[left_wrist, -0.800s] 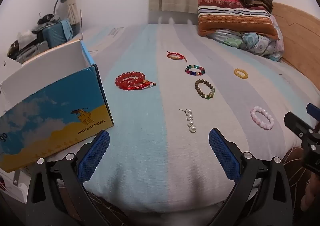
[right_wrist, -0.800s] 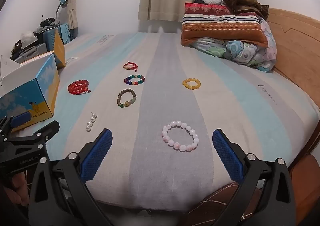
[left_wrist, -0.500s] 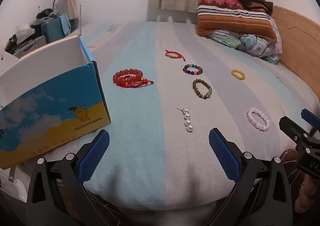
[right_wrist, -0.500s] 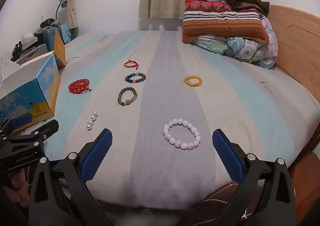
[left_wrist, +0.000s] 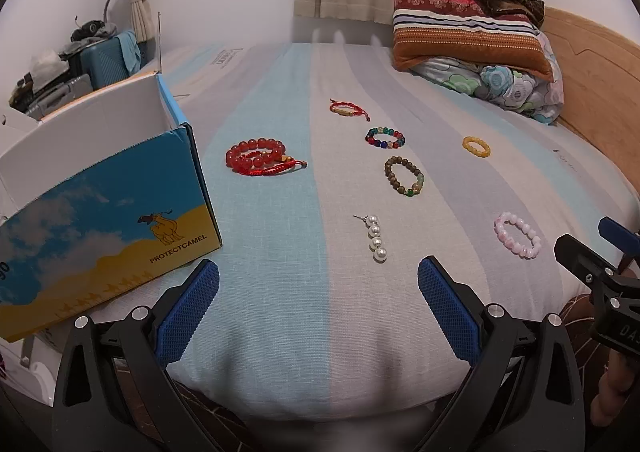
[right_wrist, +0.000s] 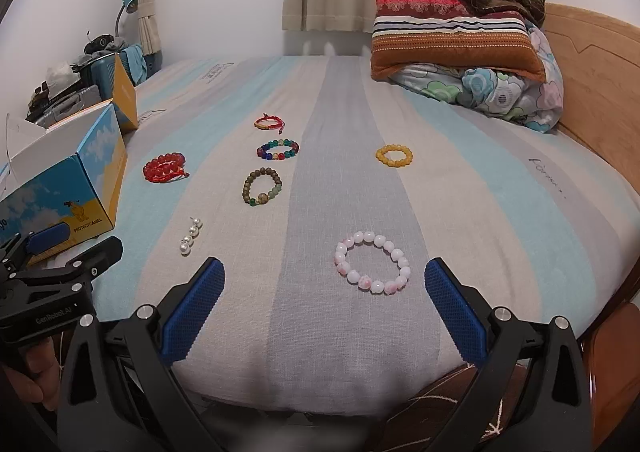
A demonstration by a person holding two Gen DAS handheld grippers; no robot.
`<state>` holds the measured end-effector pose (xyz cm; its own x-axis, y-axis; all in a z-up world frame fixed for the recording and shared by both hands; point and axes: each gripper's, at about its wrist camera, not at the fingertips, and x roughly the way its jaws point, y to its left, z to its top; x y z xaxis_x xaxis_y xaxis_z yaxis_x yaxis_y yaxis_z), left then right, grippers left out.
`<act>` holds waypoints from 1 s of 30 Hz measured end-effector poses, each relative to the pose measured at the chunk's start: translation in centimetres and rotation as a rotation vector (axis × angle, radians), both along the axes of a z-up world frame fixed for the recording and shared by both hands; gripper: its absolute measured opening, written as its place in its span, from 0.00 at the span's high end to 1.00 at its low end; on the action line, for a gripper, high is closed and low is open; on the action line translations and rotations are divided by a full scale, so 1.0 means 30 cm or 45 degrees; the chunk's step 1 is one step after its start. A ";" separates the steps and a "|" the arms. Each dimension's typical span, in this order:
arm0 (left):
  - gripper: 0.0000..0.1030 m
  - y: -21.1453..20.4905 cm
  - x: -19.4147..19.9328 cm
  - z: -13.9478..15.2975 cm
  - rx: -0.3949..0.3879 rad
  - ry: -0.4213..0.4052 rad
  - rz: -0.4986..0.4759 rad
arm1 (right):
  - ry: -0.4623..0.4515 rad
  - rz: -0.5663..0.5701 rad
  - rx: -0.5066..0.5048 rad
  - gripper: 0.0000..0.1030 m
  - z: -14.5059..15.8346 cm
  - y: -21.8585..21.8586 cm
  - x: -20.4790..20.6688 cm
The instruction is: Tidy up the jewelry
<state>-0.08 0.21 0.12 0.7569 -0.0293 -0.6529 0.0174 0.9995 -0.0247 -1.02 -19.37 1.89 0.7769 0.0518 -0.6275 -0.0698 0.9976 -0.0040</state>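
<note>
Several bracelets lie on the striped bed: a red bead bracelet point(left_wrist: 256, 159) point(right_wrist: 165, 167), a red cord one point(left_wrist: 347, 109), a multicolour one point(left_wrist: 385, 138) point(right_wrist: 278, 149), a brown bead one point(left_wrist: 404, 176) point(right_wrist: 262, 187), a yellow one point(left_wrist: 476, 146) point(right_wrist: 393, 155), a pink one point(left_wrist: 517, 240) point(right_wrist: 373, 268) and a pearl strand point(left_wrist: 375, 238) point(right_wrist: 190, 236). An open blue and yellow box point(left_wrist: 96, 211) point(right_wrist: 68, 195) stands at the left. My left gripper point(left_wrist: 318, 308) is open and empty at the bed's near edge. My right gripper point(right_wrist: 325, 306) is open and empty just short of the pink bracelet.
A striped pillow point(left_wrist: 464, 33) and a floral quilt point(left_wrist: 516, 87) are stacked at the far right by the wooden headboard point(left_wrist: 592, 67). Suitcases and clutter point(left_wrist: 80, 63) stand at the far left beside a curtain.
Both grippers have shifted slightly forward and up over the bed's near edge. The jewelry and the box have not moved. Both stay open.
</note>
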 end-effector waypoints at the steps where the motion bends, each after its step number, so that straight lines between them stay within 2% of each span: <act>1: 0.06 0.003 0.000 0.000 -0.002 0.000 -0.002 | 0.000 -0.001 0.001 0.06 -0.003 0.001 0.002; 30: 0.06 -0.015 -0.011 0.015 -0.007 -0.028 -0.050 | -0.005 0.001 0.001 0.06 0.003 -0.005 0.002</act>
<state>-0.41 -0.23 0.56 0.7690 -0.0630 -0.6361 0.0573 0.9979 -0.0296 -0.96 -19.51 1.99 0.7793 0.0530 -0.6245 -0.0705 0.9975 -0.0033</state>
